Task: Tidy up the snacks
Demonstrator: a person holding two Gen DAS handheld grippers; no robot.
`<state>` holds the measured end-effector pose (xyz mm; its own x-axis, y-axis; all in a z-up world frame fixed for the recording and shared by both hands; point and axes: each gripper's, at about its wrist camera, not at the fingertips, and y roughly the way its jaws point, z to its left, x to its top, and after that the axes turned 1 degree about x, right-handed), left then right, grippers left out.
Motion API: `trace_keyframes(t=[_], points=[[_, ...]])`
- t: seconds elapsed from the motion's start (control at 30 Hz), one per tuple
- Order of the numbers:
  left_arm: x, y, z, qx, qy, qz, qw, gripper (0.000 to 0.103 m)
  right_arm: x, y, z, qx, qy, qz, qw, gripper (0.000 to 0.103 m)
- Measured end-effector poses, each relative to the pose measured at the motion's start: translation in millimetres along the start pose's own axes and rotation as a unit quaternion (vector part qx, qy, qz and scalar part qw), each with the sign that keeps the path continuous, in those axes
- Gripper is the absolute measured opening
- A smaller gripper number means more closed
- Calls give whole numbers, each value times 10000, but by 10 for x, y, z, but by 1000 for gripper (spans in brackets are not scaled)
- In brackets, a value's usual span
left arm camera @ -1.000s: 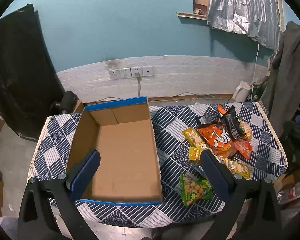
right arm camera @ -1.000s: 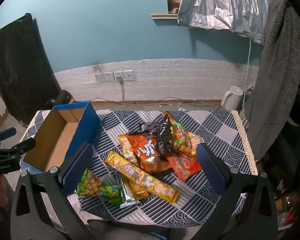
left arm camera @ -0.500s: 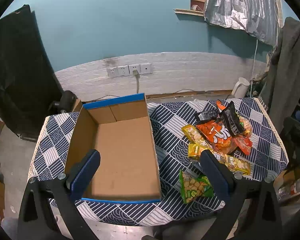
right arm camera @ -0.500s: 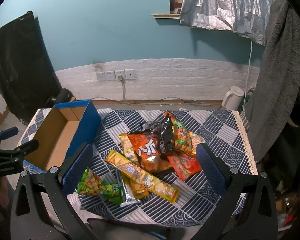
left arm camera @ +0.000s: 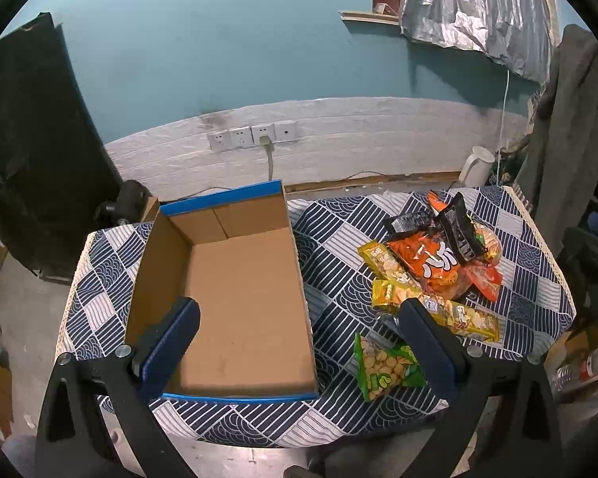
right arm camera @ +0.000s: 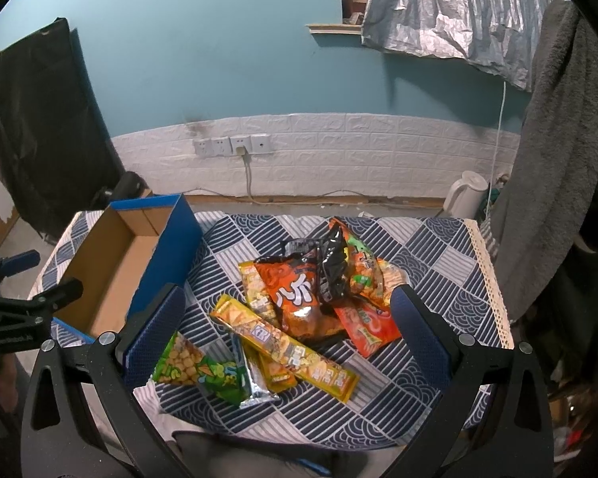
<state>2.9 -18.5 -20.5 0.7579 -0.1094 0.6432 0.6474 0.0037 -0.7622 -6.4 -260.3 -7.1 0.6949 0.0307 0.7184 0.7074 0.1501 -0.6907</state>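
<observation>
- Progress: the task looks unstarted. The box (left arm camera: 235, 302) at the table's (left arm camera: 331, 286) left side is empty, its cardboard floor bare, and every snack lies on the cloth outside it.
- Left gripper (left arm camera: 299, 326): jaws wide apart, holding nothing, hanging above the near edge over the box. In the right wrist view it shows at the far left (right arm camera: 36, 275), beside the box's near corner.
- Right gripper (right arm camera: 287, 318): also spread and empty, above the pile at the table's right half — no pad touches a packet.
- Count, left to right in the right wrist view: one green bag (right arm camera: 195, 370) by the near edge, with a silver-edged wrapper (right arm camera: 255, 378) under it that could be another packet; one long yellow bar (right arm camera: 283, 346) lying diagonally; at least two more yellow packs (right arm camera: 255, 290) partly beneath it; one big orange bag (right arm camera: 299, 294) mid-pile; two black packets (right arm camera: 335, 267); two or three red-orange bags (right arm camera: 366, 326) at the right.
- That makes about ten snacks — the overlap hides the exact number.
- One box, two grippers.
- Left to do: everything, each packet still to be carried into the box.
</observation>
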Motion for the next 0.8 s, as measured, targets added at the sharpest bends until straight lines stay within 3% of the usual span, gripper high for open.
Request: trace_keyframes(t=[0.8], points=[[-13,45,-71,-59,67,103,9999,101,7,1,-7,-6,-11,16,10000,101]])
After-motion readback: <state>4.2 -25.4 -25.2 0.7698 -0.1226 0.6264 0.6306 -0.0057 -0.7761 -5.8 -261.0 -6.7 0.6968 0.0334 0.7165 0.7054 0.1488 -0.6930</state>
